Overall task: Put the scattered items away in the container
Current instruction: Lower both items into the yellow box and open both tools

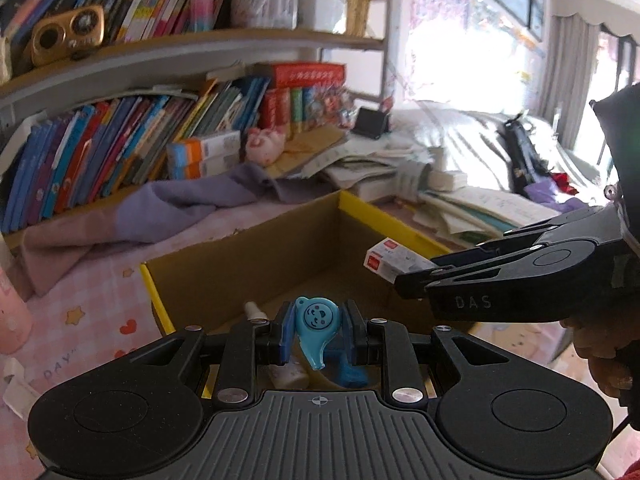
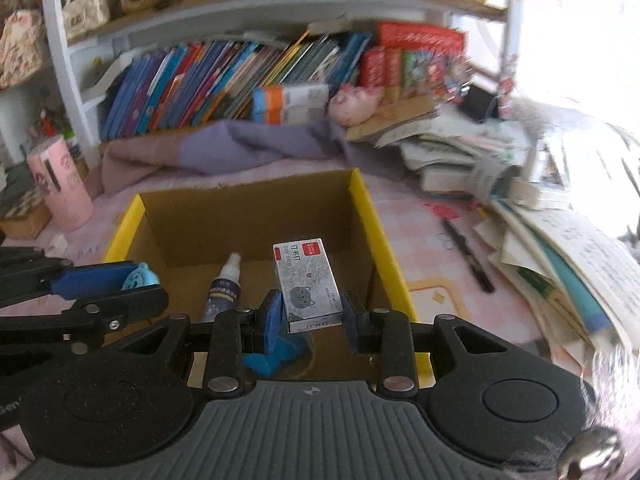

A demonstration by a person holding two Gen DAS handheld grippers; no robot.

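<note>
Over box [image 2: 372, 216]: L tool [image 1: 318, 330] grips blue whistle [image 1: 314, 326]; R tool [image 2: 310, 314] grips staple pack [image 2: 306, 284]; pen [image 2: 468, 256] only in R view.

Left gripper [image 1: 318, 334] black with ribbed grey base, silver screws, blue finger pads [image 1: 287, 330], right gripper [image 2: 310, 320] alike, side embossed "DAS", dark sleeve [image 1: 624, 152].

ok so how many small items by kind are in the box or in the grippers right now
Whistle: 1, blue whistle in the left gripper
Staple box: 1, staple box in the right gripper
Bottle: 1, spray bottle lying in the cardboard box
Blue plastic piece: 1, blue piece on the box floor
Total: 4
</note>
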